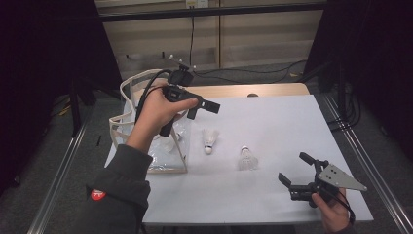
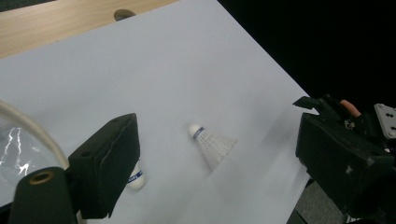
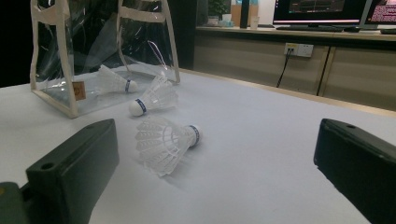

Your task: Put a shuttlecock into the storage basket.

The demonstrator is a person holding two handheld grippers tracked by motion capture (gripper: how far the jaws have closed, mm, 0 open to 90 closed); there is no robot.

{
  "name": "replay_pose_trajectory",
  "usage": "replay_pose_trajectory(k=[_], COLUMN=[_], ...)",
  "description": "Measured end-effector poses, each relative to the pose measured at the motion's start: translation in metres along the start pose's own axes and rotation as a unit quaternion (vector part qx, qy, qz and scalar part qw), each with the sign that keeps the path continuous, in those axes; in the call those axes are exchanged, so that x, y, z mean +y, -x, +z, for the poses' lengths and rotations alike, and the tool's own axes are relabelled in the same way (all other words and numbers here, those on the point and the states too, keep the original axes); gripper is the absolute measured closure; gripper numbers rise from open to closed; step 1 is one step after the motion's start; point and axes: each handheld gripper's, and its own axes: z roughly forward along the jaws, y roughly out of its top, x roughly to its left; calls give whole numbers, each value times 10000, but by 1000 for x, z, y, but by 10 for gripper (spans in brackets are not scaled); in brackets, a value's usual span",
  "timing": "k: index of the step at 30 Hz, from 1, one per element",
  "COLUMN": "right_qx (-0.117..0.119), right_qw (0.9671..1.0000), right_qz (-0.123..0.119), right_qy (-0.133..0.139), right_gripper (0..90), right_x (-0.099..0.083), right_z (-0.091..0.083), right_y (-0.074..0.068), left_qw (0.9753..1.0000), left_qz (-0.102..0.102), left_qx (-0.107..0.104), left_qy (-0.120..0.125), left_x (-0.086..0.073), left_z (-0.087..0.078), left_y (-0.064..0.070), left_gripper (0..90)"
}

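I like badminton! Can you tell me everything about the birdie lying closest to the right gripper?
The shuttlecock is white, with a feathery-looking skirt and a rounded white cork tip ringed by a blue band. It lies on its side on the white table sheet, untouched, tip pointing away from the open right gripper.

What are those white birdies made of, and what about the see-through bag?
The nearer shuttlecock looks like white feathers or feather-like plastic, matte, since separate ribbed vanes fan out; its rounded tip looks like white cork or foam with a blue band. The other shuttlecock looks the same. The bag seems to be clear, glossy soft plastic, because it shines and wrinkles, with cream fabric-like edging.
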Motion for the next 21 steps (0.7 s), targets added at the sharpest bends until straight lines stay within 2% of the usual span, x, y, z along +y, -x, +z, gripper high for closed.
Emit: replay_pose_trajectory(k=[9, 21], right_qx=[-3, -7], right_qw=[10000, 10000], right_qz=[7, -15], right_qy=[14, -22], right_gripper=[0, 0], right_x=[0, -1], right_z=[1, 0], right_y=[0, 1], left_qw=[9999, 9999], left_qz=[59, -4], left_qx=[-54, -122], left_qy=[-83, -83], left_x=[0, -4], left_z=[11, 25], left_y=[7, 11], left_gripper=[135, 132])
